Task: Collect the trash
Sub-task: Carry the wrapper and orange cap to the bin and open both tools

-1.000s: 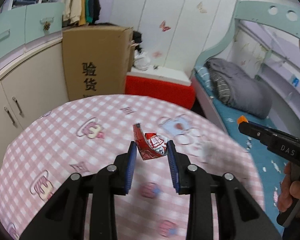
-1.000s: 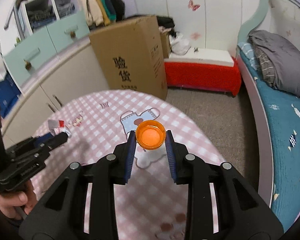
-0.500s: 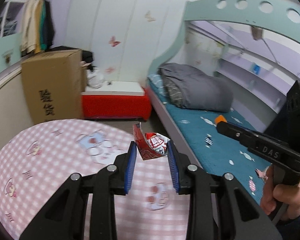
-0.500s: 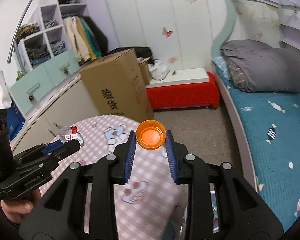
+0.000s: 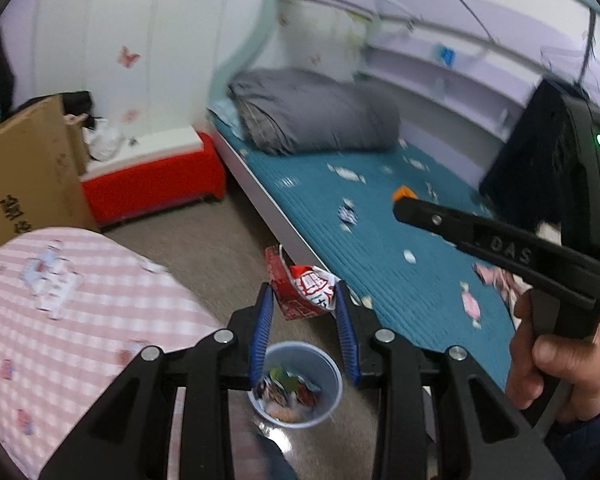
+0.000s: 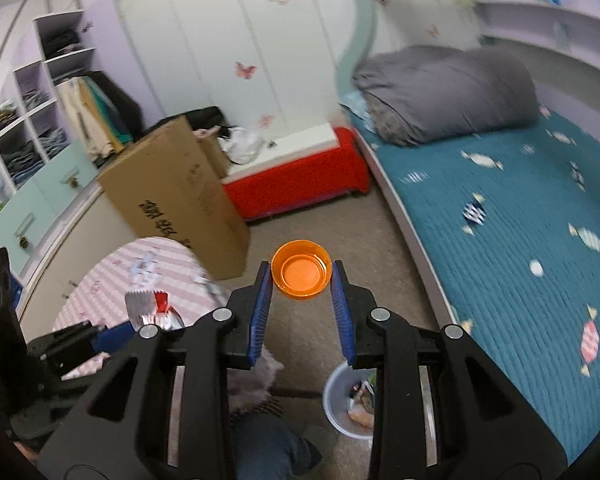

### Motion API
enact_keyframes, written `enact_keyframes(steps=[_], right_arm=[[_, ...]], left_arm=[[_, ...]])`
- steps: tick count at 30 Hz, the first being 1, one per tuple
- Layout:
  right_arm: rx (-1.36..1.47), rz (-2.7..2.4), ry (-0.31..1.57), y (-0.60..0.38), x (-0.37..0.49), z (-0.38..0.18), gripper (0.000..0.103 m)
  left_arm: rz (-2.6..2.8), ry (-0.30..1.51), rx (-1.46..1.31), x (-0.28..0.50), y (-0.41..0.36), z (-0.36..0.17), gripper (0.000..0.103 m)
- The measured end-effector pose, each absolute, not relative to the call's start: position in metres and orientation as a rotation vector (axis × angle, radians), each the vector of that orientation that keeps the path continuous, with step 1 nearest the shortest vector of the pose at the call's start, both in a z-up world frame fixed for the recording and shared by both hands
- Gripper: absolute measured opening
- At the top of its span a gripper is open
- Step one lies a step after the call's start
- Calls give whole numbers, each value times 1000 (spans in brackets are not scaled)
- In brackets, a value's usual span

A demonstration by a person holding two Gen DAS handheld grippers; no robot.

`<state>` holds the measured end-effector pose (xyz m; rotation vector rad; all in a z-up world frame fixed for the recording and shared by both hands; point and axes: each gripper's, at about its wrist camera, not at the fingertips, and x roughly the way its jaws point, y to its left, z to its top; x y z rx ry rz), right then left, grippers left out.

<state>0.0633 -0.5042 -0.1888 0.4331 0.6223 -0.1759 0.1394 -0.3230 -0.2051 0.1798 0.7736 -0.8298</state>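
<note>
The left gripper [image 5: 304, 304] pinches a crumpled red-and-white wrapper [image 5: 306, 290] between its blue pads, held in the air past the table's [image 5: 80, 320] rounded edge and above a pale blue bin [image 5: 332, 376] that stands on the beige floor [image 5: 220, 248]. The bin already holds scraps of coloured packaging. The right gripper [image 6: 302, 280] pinches an orange cap [image 6: 301, 275], open side toward the camera, also off the table, with the bin [image 6: 334, 396] low and to the right of its fingers. In the left view the right gripper shows as a black bar marked "DAS" [image 5: 504, 250] with an orange tip, gripped by a hand [image 5: 560, 364] at the frame's right; a green light glows on its housing. The wrapper bears white characters too crumpled to read. A cardboard box [image 6: 180, 200] with two large printed characters stands just behind the table, beside a red bench [image 6: 300, 184] with a white top. A bed [image 6: 500, 248] with a teal candy-print cover and a grey quilt [image 6: 448, 92] runs along the right, its white edge bordering the open strip of floor where the bin sits. A fuzzy slipper and a dark trouser leg [image 6: 268, 436] lie just left of the bin. Between table edge and bed the floor is otherwise open.
</note>
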Motion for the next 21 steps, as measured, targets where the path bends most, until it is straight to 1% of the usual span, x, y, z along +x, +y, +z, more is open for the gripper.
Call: enact_keyframes(steps=[8, 15, 18, 20, 21], right_arm=[[557, -218, 752, -547, 68, -269, 29], [639, -203, 895, -565, 87, -343, 29], [671, -193, 944, -567, 95, -366, 30], [685, -184, 993, -569, 101, -381, 30], [696, -178, 1010, -570, 102, -388, 31]], left_arm=[[-821, 978, 319, 146, -385, -286, 31], [-771, 1106, 403, 165, -408, -337, 33], [-753, 1153, 428, 176, -415, -355, 33], [-751, 1182, 446, 177, -420, -364, 37], [-746, 1202, 460, 177, -421, -368, 52]])
